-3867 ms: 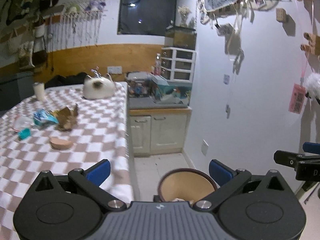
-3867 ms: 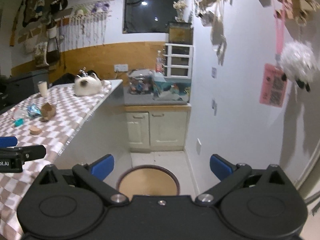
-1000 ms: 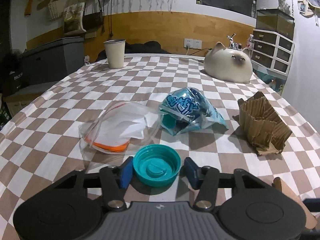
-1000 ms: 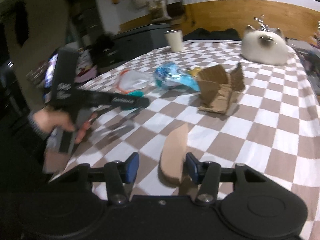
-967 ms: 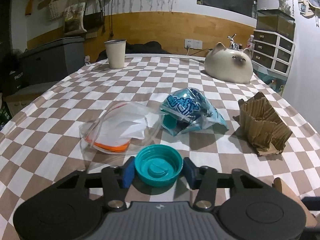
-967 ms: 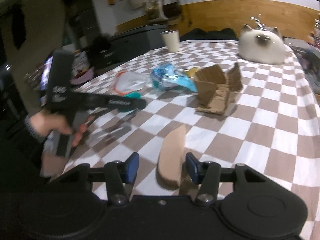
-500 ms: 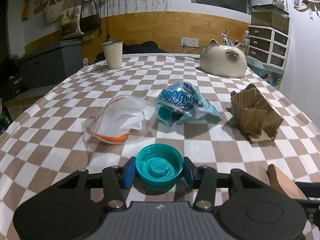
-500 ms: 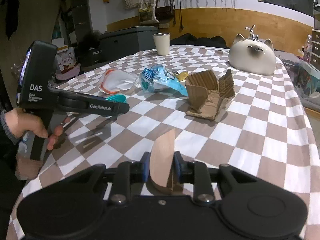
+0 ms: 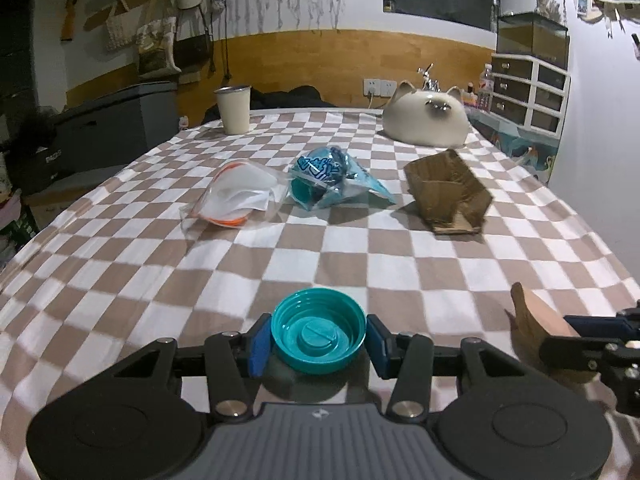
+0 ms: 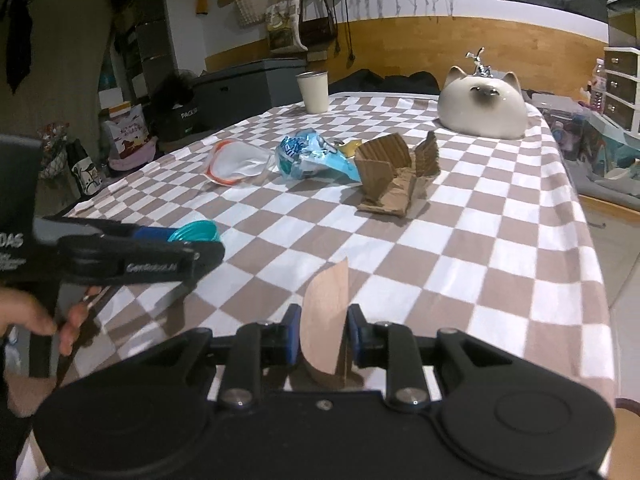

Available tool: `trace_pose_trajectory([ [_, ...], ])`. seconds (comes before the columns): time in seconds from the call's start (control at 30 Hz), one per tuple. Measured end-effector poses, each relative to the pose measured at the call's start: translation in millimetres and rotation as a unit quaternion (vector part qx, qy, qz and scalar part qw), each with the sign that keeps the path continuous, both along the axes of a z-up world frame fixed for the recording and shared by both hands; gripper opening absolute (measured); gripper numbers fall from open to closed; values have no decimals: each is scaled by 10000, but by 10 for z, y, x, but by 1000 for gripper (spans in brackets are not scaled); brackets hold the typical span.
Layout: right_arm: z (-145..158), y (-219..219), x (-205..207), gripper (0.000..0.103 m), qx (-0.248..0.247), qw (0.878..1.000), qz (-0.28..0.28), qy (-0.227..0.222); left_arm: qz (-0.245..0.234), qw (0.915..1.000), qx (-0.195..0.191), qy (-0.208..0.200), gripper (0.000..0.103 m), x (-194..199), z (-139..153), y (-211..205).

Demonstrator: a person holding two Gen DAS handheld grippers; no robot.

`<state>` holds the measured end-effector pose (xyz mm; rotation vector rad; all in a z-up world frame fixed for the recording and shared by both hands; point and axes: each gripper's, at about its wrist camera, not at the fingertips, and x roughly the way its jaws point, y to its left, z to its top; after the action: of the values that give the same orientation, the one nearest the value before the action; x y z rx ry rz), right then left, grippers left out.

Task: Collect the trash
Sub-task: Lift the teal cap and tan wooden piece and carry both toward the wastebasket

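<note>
In the left wrist view, the left tool (image 9: 319, 340) is clenched on a teal lid (image 9: 319, 335), which sits open side up between the two blue pads, lifted just above the checkered table (image 9: 360, 256). Taking the cat-shaped ceramic (image 9: 426, 125) at the far end as landmark, three pieces of trash lie on the near side of it: a torn cardboard piece (image 9: 448, 191) closest to it, a blue snack wrapper (image 9: 334, 179) to that one's left, and a clear plastic bag (image 9: 236, 197) with an orange rim further left again. A metal cup (image 9: 233, 110) stands well to the left of the cat, near the far edge. In the right wrist view, the right tool (image 10: 324, 340) is clamped on a thin tan disc (image 10: 326, 320) held on edge, well nearer the camera than the cat and clear of the cloth as far as can be judged. The left tool shows at the left edge with the teal lid in its grip. So two items look picked up and not yet dropped anywhere; no bin shows in either view. The cardboard, wrapper and bag are left to collect. Nothing blocks them, though the cat and cup stand close behind and are likely not trash.
</note>
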<state>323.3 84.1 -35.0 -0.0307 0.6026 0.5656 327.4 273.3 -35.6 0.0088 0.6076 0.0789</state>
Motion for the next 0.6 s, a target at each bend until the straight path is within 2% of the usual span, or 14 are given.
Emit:
trace_pose_trajectory([
  [0.33,168,-286,-373,25,132,9997,-88,-200,91,9992,-74,-391,50,-684,258,-381],
  [0.6,292,-522,-650,25,269,9988,-206,-356,124,9984,-109,-537,50,-1010,384,-621],
])
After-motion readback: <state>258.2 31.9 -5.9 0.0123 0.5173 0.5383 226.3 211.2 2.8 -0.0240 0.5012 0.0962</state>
